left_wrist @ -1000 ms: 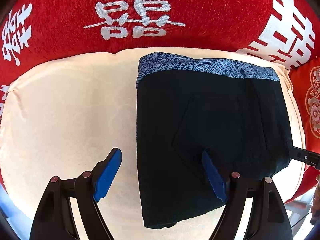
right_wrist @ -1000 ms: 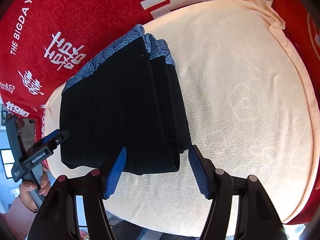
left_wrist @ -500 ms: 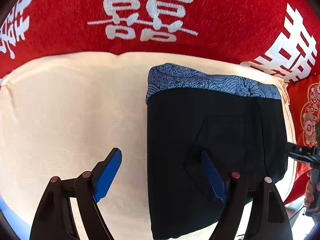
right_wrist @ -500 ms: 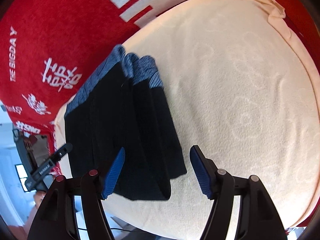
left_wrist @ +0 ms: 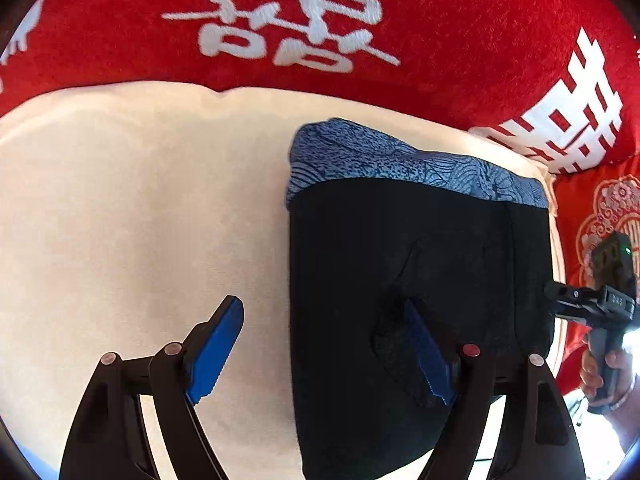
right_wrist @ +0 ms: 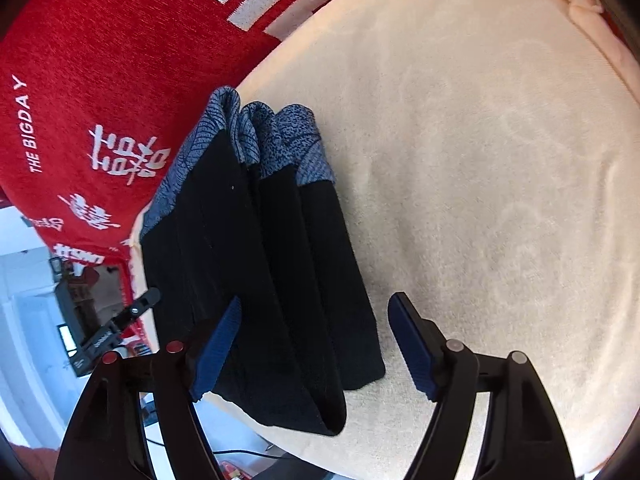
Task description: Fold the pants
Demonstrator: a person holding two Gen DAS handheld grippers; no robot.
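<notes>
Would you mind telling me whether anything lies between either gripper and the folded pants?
Nothing visible does. The pants lie folded on the cream cushion, and both the left gripper and the right gripper, whose jaws are opening, already straddle an edge of them without pressing on the cloth.

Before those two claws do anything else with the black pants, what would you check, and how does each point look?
1. Pants folded into a compact stack: ok.
2. Patterned waistband layers lined up at one end: ok.
3. Pants fully on the cream cushion: not ok, a corner overhangs its front edge in the right view.
4. Left claw free of cloth: ok, open, one finger over the pants.
5. Right claw free: ok, jaws opening, astride the stack's edge.
6. Layers underneath smooth: cannot tell.
</notes>
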